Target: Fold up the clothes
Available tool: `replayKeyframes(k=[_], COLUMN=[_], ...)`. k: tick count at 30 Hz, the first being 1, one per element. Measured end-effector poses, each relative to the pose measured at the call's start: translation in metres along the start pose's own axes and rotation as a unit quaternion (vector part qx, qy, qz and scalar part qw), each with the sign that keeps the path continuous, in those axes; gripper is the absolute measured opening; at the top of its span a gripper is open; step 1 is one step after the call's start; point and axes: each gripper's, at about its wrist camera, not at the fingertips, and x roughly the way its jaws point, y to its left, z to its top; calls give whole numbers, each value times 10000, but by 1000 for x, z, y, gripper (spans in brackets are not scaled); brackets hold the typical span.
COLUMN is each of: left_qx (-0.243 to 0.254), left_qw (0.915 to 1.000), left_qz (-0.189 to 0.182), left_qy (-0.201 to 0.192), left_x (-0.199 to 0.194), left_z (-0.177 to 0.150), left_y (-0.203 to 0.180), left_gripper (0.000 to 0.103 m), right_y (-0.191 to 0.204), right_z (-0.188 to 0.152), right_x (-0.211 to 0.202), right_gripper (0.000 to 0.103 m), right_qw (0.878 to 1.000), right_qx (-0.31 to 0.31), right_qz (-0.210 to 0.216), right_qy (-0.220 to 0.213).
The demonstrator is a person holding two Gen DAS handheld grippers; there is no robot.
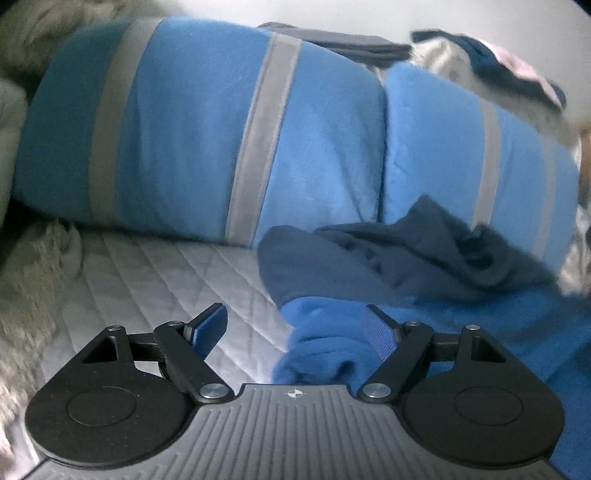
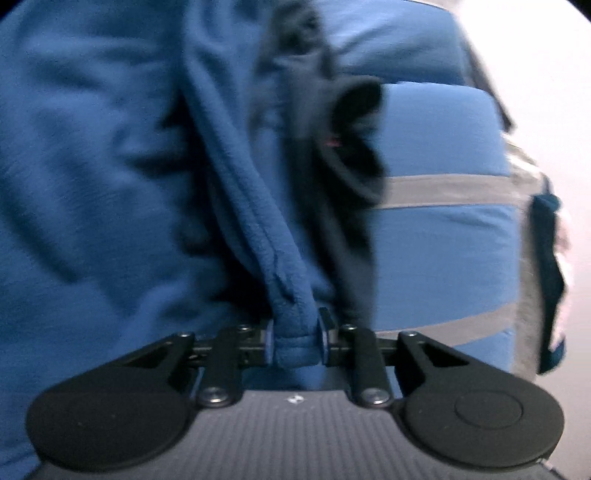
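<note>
On the quilted cover (image 1: 155, 266), the fleece garment (image 1: 325, 343) bunches between my left gripper (image 1: 299, 325) fingers — nearer the right one. Behind it lies a crumpled dark cloth (image 1: 406, 254), and behind that the striped rolled bedding (image 1: 207, 122).

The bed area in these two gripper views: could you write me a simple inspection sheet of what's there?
Surface: pale quilted bed cover.
Job's things: blue fleece garment, bunched, with a dark navy part on it.
Clutter: folded blue blanket with grey stripes; shaggy cream throw; dark clothes behind, blurred.
Grippers: left gripper open, fleece edge lying between its fingers; right gripper shut on a fleece hem.
Cables: nothing seen.
Surroundings: pale wall.
</note>
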Motion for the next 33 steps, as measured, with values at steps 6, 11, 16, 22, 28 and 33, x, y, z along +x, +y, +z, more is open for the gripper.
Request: replayKeyframes(k=[6,11,16,22,28,33], left_qx=[2225,3048,3720,4408,4833,4923], left_qw=[9749,9524,9277,8966,8721,8658], left_qz=[-77,106,309,430,750,886], left_qy=[-26,26,4,-27,-138,-110], left_x=[6,17,27,40,41,30], left_z=[-24,-40,-50,-59,-67,-69], left_y=[-40,-56,-62,-73,-70,-52], left_gripper=[80,80,72,39,9,8], right_y=[-46,-62,-58,-45,-52,-64], right_z=[2,-2,-10,-17,-16,-21], right_x=[1,-3,-6,-6,2,-14], right_gripper=[23,23,23,23,23,23], right_qw=[9974,9961,9961,9970,9967,9928], right_qx=[353,346,290,308,379,848], right_qz=[-624,-812,-827,-694,-675,-824], right_qy=[-3,45,60,150,232,173])
